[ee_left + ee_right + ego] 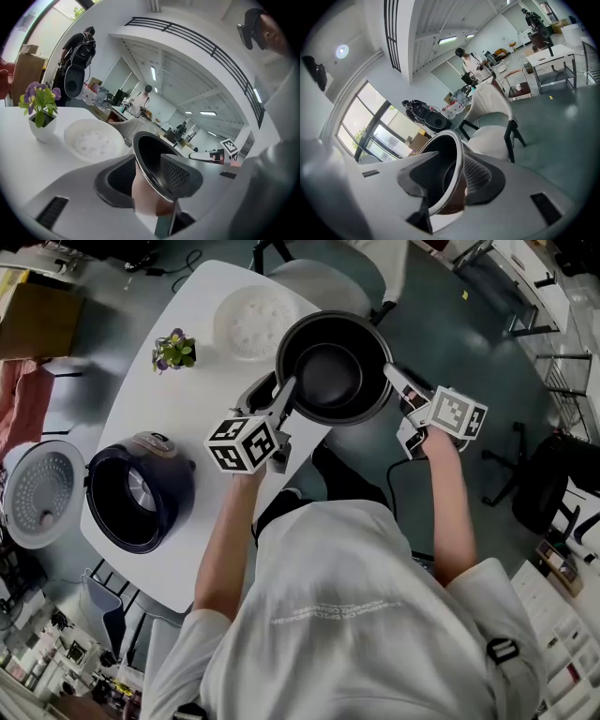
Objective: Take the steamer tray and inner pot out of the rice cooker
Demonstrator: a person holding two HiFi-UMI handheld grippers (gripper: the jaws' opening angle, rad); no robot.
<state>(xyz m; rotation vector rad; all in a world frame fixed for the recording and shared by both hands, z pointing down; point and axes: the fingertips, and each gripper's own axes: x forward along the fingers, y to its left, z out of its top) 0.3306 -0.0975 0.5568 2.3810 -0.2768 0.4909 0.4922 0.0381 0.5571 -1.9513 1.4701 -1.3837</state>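
The dark inner pot (333, 371) hangs in the air over the white table's (178, 418) right edge, held level by both grippers. My left gripper (284, 407) is shut on the pot's left rim (150, 154), one jaw inside and one outside the wall. On the opposite side my right gripper (397, 381) is shut on the right rim (445, 159) in the same way. Behind the pot, the white steamer tray (253, 322) lies on the table, and it shows again as the steamer tray (91, 139) in the left gripper view. The rice cooker (141, 493) stands at the table's left with its lid (42, 486) swung open and its well dark.
A small potted plant (174, 351) with purple flowers stands left of the steamer tray. A white chair (328, 282) sits beyond the table's far end. A cardboard box (37, 320) is on the floor at far left. A black chair stands at right.
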